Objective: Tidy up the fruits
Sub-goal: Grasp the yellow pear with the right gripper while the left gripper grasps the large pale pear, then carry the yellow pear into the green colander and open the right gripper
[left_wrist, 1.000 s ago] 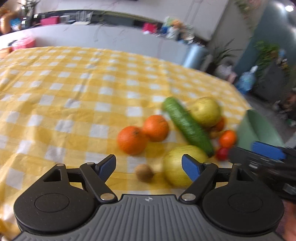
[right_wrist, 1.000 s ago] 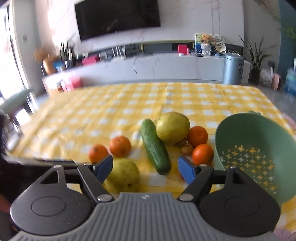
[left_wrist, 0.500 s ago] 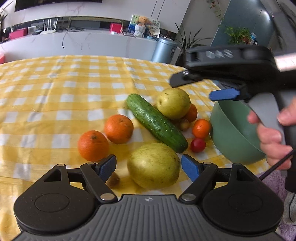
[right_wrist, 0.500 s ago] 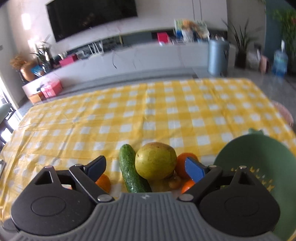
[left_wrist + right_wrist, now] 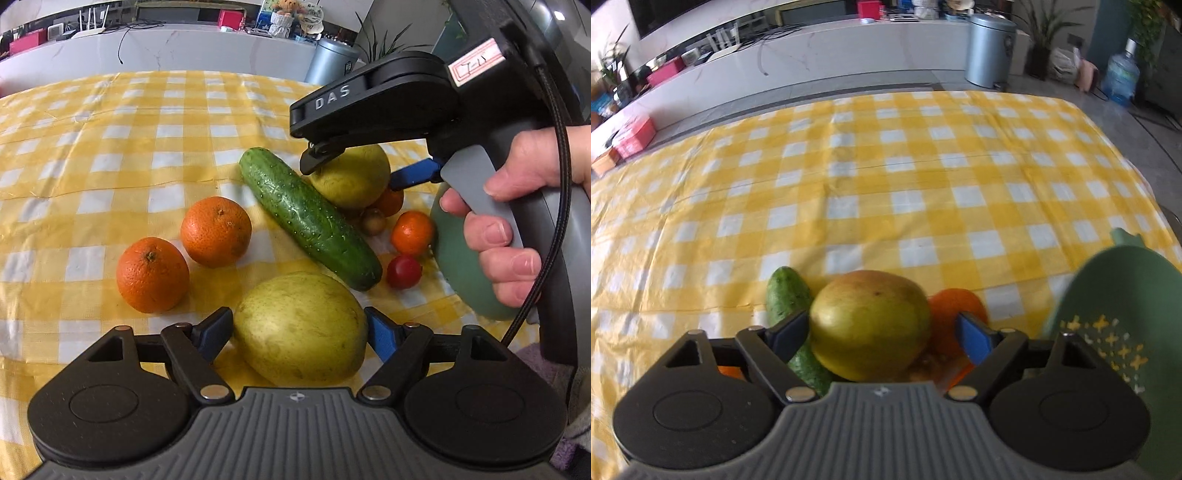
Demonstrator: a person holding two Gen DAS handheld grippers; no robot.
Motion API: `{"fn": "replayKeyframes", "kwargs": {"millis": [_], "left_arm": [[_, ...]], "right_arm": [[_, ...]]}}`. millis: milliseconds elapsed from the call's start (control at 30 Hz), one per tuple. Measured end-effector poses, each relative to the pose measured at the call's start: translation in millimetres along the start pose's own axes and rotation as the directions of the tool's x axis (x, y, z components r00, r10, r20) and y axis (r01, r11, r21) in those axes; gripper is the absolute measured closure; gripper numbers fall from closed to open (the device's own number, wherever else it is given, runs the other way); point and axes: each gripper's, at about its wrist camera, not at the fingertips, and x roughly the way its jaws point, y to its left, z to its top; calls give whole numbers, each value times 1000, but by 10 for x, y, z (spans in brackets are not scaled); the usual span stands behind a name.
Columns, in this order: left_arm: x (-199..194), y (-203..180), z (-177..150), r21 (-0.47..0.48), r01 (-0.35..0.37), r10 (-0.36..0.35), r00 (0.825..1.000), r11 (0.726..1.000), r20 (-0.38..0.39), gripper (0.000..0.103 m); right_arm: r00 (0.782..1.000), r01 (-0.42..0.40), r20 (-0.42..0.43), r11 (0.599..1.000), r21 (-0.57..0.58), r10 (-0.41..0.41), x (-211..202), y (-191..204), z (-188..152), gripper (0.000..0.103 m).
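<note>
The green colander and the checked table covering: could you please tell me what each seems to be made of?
The green colander looks like matte moulded plastic, with cross-shaped holes cut cleanly through its wall. The checked table covering is probably thin plastic or coated fabric: it shows sharp fold creases and a slight sheen.

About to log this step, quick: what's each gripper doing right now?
Left gripper: open, closing around the near yellow-green pear, not gripping.
Right gripper: open, closing around the far yellow-green pear, not gripping.

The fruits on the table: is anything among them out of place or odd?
Yes. A cucumber lies among the fruits, between the oranges and the far pear; it is no fruit by kitchen use. Nothing looks spilled or damaged.
</note>
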Motion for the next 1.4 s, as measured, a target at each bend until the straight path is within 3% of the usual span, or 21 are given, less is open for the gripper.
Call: {"fn": "replayKeyframes", "kwargs": {"millis": [167,267,500,833,1133,1300,1400], "left_arm": [[11,22,9,-31,12,-11,1000,999,5,19],[5,34,17,-42,13,-12,1000,999,5,19],[-31,102,17,-74,40,-39,999,996,12,19],[-76,108,6,-109,34,-32,999,994,20,20],[-257,144,48,-147,85,-71,993,986,98,20],[-387,97,96,-136,82,-63,988,987,138,20],[-435,62,129,-132,97,-77,986,987,150,20]], "right_arm": [[999,26,32,998,-51,-24,-11,65,-22,37],[999,12,41,999,-36,-10,-30,41,-40,38],[992,-104,75,994,17,103,-267,-117,-203,38],[965,-173,215,982,77,153,-770,-358,-494,38],[945,-183,288,980,71,156,-1080,-459,-613,38],[927,-215,340,966,141,157,-1295,-713,-637,38],[925,-187,363,968,166,116,-1446,-885,-638,38]]}}
